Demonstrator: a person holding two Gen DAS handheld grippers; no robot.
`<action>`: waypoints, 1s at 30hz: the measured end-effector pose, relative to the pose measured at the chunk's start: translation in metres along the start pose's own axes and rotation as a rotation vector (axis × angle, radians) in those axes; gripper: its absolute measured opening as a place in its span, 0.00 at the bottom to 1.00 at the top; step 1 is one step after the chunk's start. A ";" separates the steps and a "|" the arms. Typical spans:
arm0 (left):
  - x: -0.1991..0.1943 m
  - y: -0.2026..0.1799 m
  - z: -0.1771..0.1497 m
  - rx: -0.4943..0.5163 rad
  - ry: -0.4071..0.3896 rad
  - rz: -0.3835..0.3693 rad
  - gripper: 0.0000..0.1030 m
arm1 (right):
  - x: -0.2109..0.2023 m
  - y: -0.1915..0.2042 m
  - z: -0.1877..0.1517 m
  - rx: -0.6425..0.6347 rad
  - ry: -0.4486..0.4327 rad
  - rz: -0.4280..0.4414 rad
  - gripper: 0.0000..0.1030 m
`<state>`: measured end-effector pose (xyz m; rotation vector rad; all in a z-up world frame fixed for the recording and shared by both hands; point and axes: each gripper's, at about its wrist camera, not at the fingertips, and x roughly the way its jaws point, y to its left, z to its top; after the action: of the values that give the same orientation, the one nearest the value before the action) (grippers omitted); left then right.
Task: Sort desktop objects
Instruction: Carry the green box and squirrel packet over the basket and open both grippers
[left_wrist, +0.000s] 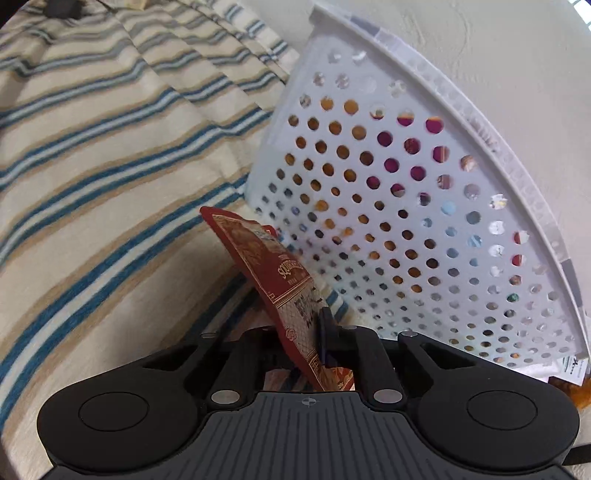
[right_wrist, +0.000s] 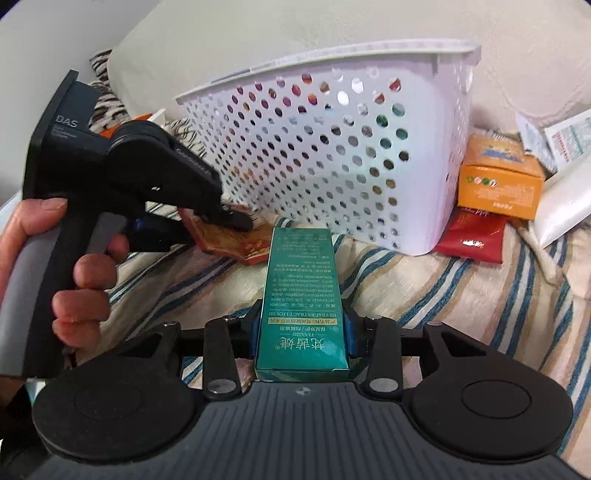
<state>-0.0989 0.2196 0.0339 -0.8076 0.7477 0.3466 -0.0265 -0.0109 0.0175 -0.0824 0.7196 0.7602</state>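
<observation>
While both grippers work low over it, the striped cloth (left_wrist: 110, 155) spreads across the whole surface, cream with blue and tan bands, rumpled into folds at the far left. On it stands the white basket (right_wrist: 332, 155), its wall full of round holes, and through those holes you catch orange, magenta and pale scraps of what already lies inside; what they are I cannot tell.

Right of the basket, in the right wrist view, sits a small pile: a white tube (right_wrist: 557, 206) slanting down at the edge, an orange box (right_wrist: 498, 184) resting on a red pouch (right_wrist: 472, 236), the pouch touching the basket's corner.

Now the left hand (right_wrist: 74, 266), fingers wrapped round the grey handle, and ahead of it the left gripper (right_wrist: 236, 221) down at the foot of the basket. Its jaws are pinched together on a red packet (left_wrist: 280, 280), gold print on it; from the left wrist camera the packet stands on edge and tilted, rising out of the jaws just beside the basket wall.

And the right gripper (right_wrist: 303, 332): its blue-padded jaws press on both sides of a green box (right_wrist: 301, 295), a long carton with gold lettering. The box lies between them pointing straight at the basket, its far end just short of the wall and beside the red packet.
</observation>
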 end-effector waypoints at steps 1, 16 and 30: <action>-0.010 -0.005 -0.003 0.045 -0.024 0.004 0.03 | -0.004 0.000 0.000 0.009 -0.014 0.002 0.43; -0.146 -0.102 0.014 0.523 -0.288 0.008 0.03 | -0.097 0.018 0.071 0.032 -0.192 0.117 0.43; -0.157 -0.176 0.076 0.599 -0.426 -0.010 0.03 | -0.116 0.015 0.215 -0.033 -0.422 -0.029 0.43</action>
<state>-0.0772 0.1616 0.2739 -0.1591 0.4075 0.2523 0.0279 -0.0014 0.2562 0.0380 0.3039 0.7315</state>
